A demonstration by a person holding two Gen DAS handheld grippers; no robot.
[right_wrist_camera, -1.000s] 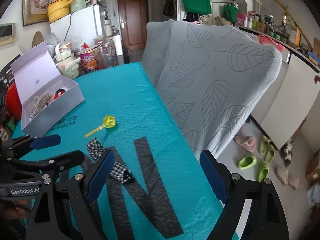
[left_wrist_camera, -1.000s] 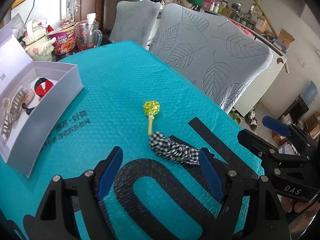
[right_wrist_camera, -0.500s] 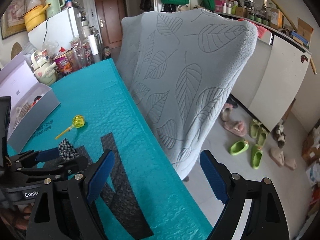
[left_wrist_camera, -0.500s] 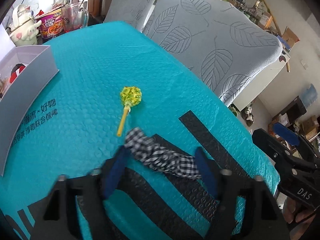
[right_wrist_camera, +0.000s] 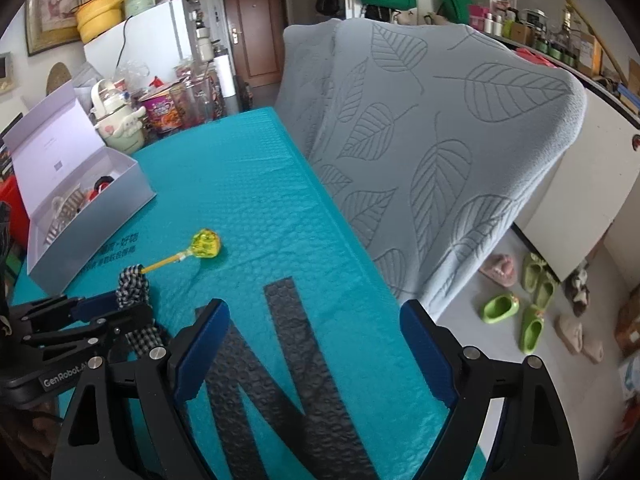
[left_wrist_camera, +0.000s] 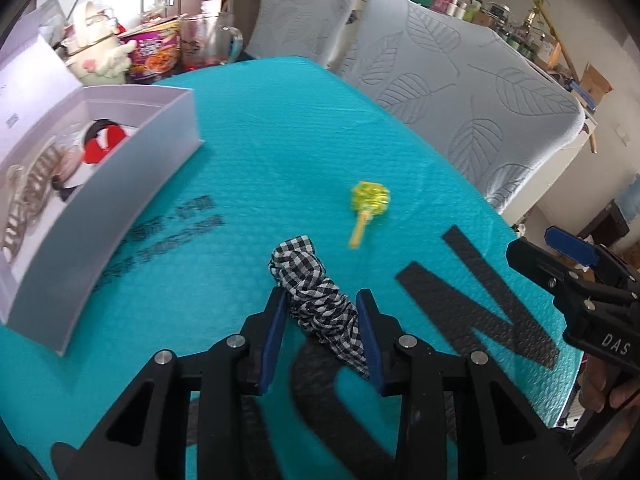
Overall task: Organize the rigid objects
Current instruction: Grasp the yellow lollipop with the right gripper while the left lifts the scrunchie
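Note:
A black-and-white checked scrunchie (left_wrist_camera: 298, 258) lies on the teal bubble mat (left_wrist_camera: 280, 140). My left gripper (left_wrist_camera: 322, 294) has its jaws closing, and the blue pads touch both sides of the scrunchie. A yellow lollipop-shaped stick (left_wrist_camera: 370, 200) lies just beyond it. At the left stands an open white box (left_wrist_camera: 132, 184) with hair clips and a red piece inside. The right wrist view shows the scrunchie (right_wrist_camera: 132, 286) in the left gripper (right_wrist_camera: 108, 308) and the lollipop (right_wrist_camera: 206, 244). My right gripper (right_wrist_camera: 316, 312) hangs wide open over the mat's black letters, holding nothing.
Two chairs with grey leaf-pattern covers (right_wrist_camera: 420, 140) stand against the table's far side. A glass mug (left_wrist_camera: 208, 40), a noodle cup (left_wrist_camera: 154, 50) and a white teapot (left_wrist_camera: 96, 52) crowd the back end. Slippers (right_wrist_camera: 520, 312) lie on the floor past the table edge.
My left gripper came forward and down over the checked scrunchie, and its jaws narrowed from wide apart to touching it. The right gripper shifted a little and stayed open.

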